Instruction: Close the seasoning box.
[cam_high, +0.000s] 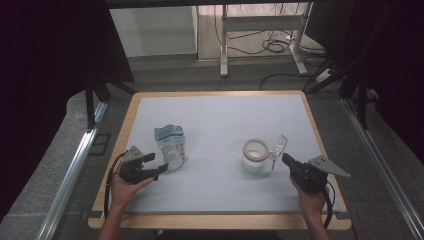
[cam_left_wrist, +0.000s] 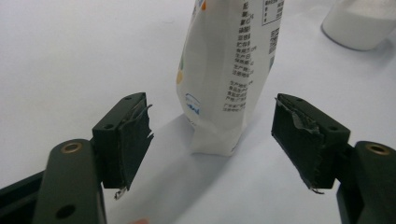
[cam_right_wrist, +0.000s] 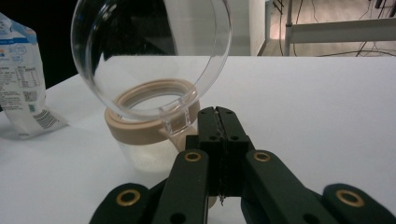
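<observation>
A white and blue printed bag (cam_high: 170, 145) stands crumpled at the table's left. My left gripper (cam_high: 157, 163) is open just before it; in the left gripper view the bag's lower corner (cam_left_wrist: 229, 70) stands a little beyond the gap between the jaws, untouched. A clear jar (cam_high: 255, 157) with a beige rim holds a little white powder. Its clear round lid (cam_high: 279, 145) stands hinged open. My right gripper (cam_high: 286, 159) is shut right beside the lid's lower edge (cam_right_wrist: 149, 51), and I see nothing between its jaws (cam_right_wrist: 217, 112).
The white tabletop (cam_high: 220, 115) has a wooden border. Dark curtains hang on both sides. A desk frame with cables (cam_high: 260, 35) stands on the floor beyond the far edge. The bag (cam_right_wrist: 21, 79) also appears at the left of the right gripper view.
</observation>
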